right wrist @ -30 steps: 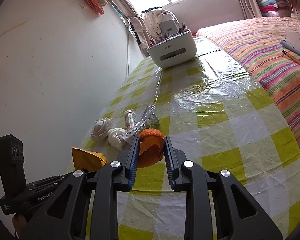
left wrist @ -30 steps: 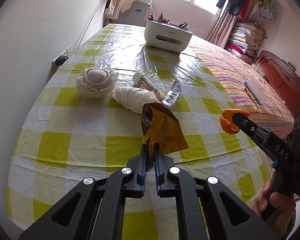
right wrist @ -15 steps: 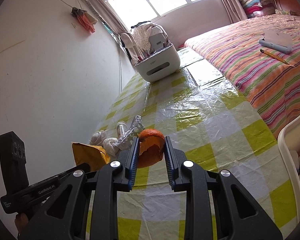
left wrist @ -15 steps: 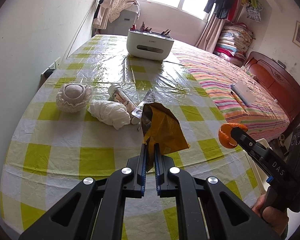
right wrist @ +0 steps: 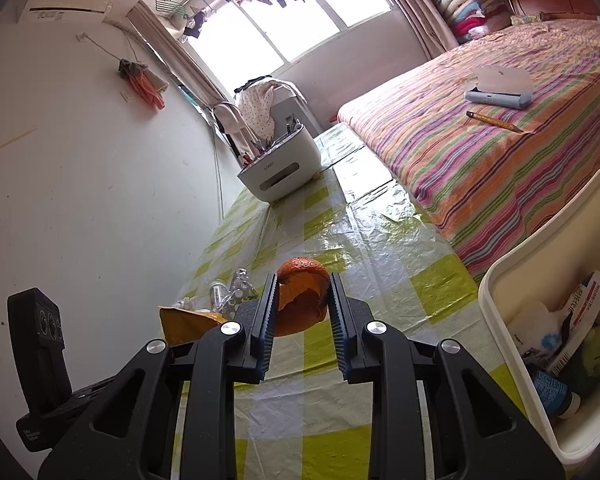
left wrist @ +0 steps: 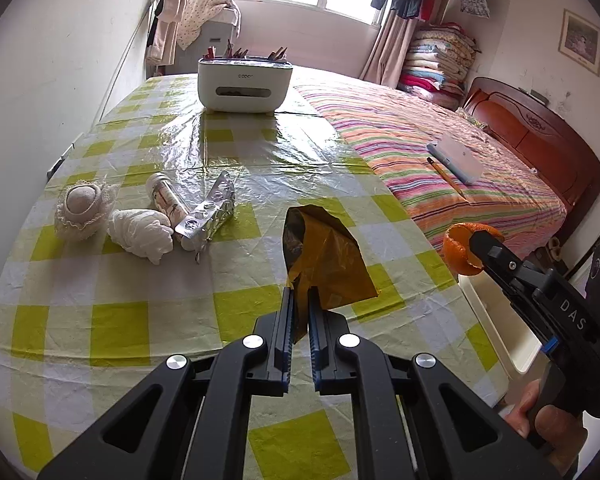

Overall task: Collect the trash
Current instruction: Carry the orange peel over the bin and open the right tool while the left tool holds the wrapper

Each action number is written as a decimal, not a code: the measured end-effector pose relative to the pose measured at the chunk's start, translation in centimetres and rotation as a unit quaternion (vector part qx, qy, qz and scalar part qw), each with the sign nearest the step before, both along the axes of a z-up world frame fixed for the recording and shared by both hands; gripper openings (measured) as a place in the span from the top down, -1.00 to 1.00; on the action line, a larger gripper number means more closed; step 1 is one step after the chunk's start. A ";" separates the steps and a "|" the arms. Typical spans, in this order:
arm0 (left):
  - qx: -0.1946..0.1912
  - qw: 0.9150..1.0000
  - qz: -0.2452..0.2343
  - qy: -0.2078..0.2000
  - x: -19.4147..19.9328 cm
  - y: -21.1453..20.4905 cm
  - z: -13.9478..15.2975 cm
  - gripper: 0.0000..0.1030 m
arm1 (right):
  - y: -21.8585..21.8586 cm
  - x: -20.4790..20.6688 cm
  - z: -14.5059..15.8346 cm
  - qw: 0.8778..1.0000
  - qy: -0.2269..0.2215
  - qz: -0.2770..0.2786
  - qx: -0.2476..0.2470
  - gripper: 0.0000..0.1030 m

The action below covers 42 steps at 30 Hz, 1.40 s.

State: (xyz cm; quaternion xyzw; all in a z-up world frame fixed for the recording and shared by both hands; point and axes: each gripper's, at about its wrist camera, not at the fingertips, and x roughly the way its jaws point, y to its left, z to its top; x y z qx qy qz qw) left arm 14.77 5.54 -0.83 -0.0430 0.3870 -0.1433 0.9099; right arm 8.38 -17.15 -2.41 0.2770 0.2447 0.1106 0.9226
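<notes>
My left gripper (left wrist: pixel 299 294) is shut on a yellow-brown snack wrapper (left wrist: pixel 324 256), held above the checked tablecloth (left wrist: pixel 112 320). An orange peel (right wrist: pixel 302 298) sits clamped in my right gripper (right wrist: pixel 303 280), which is shut on it over the table's right side; the same orange peel (left wrist: pixel 462 248) shows at the right of the left wrist view. A white trash bin (right wrist: pixel 512 264) with wrappers and packets inside stands off the table's right edge. On the table lie a crumpled tissue (left wrist: pixel 140 232), a small bottle (left wrist: pixel 166 198), a foil blister pack (left wrist: pixel 210 214) and a net-wrapped ball (left wrist: pixel 82 204).
A white organiser box (left wrist: pixel 244 84) with pens stands at the table's far end. The striped bed (left wrist: pixel 440 160) runs along the table's right side, with a pencil and a flat case on it. A wall borders the table on the left. A hand (left wrist: pixel 548 424) grips the right tool.
Both grippers have moved right and back along the table with their loads still held. The white bin has come into the right wrist view. The items on the table lie unmoved.
</notes>
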 end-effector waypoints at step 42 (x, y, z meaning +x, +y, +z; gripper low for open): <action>-0.016 0.996 -0.091 -0.002 -0.2 -10.9 0.1 0.86 | -10.7 -5.5 1.3 0.970 -0.033 -0.238 -0.036 0.53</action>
